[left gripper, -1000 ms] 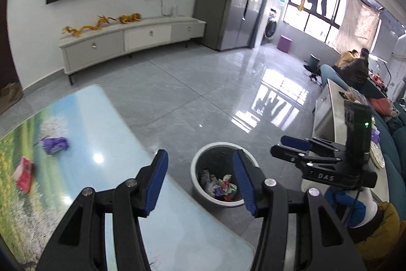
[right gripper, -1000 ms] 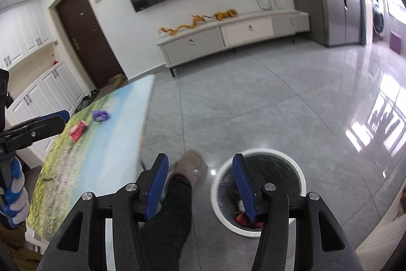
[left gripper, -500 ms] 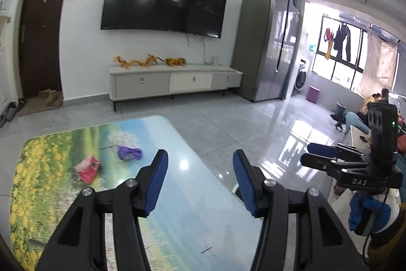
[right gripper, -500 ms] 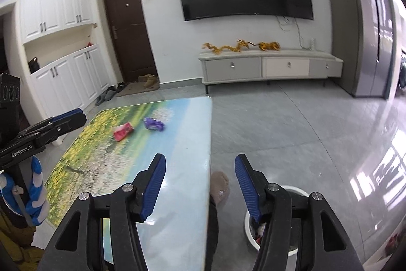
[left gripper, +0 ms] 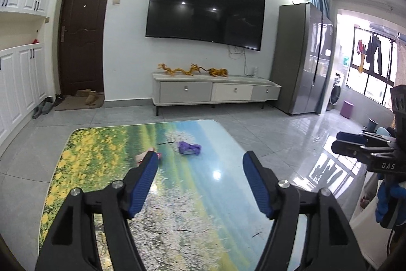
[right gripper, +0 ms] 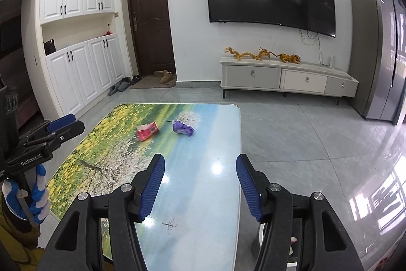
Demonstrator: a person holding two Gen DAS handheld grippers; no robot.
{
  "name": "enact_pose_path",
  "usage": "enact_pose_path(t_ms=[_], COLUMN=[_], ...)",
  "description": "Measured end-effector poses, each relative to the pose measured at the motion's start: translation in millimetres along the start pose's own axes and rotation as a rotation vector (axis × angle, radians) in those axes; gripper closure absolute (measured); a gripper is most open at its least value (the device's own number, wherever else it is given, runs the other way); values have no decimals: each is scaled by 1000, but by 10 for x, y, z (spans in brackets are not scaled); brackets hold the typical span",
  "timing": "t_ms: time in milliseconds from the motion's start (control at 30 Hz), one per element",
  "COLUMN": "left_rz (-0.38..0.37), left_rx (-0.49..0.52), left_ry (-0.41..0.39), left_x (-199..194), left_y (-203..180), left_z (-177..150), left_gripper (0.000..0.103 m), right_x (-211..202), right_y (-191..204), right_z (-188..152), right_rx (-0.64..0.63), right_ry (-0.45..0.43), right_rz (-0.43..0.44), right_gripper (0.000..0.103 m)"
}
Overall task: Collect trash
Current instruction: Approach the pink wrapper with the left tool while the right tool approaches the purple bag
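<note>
The left gripper's finger [left gripper: 146, 177] hides most of the red wrapper [left gripper: 141, 156]; the bin [right gripper: 291, 249] shows only partly behind the right gripper.

Black left gripper [left gripper: 200, 161] and right gripper [right gripper: 200, 164], ribbed blue pads, silver screws; blue-and-white glove [right gripper: 38, 197].

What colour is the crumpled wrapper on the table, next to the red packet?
Purple. The wrapper shows best in the right wrist view, lying beside the red packet.
</note>
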State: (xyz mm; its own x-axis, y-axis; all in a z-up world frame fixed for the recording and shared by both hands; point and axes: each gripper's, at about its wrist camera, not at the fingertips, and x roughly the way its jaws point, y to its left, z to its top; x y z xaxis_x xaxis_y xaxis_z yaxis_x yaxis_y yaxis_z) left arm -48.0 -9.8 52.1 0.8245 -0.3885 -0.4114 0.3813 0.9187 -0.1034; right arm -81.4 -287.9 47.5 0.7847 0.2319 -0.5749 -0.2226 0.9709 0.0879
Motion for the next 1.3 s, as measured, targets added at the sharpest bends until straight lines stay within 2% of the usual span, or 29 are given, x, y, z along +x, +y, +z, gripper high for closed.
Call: enact_pose_path(t_ms=[200, 333, 567, 833, 1100, 1300], left_rz=[29, 38, 40, 75, 84, 77], left_rx=[-20, -37, -55, -106, -176, -142], left_ry=[6, 15, 53, 118, 219, 274], left_x=[-7, 15, 166, 420, 726, 1024], left_y=[158, 220, 392, 732, 1047, 1116], left_z=[-83, -113, -180, -313, -540, -514], left_gripper=[35, 27, 27, 27, 27, 28], right_x=[102, 203, 423, 697, 1021, 1272], right_y=[103, 179, 228, 154, 40, -1], right_z=[45, 65, 99, 105, 30, 77], right_rx=[-21, -34, -39, -28, -6, -20], right_ry=[14, 30, 63, 100, 161, 190], right_rz=[12, 21, 38, 59, 87, 115], right_gripper=[46, 43, 43, 43, 43, 43])
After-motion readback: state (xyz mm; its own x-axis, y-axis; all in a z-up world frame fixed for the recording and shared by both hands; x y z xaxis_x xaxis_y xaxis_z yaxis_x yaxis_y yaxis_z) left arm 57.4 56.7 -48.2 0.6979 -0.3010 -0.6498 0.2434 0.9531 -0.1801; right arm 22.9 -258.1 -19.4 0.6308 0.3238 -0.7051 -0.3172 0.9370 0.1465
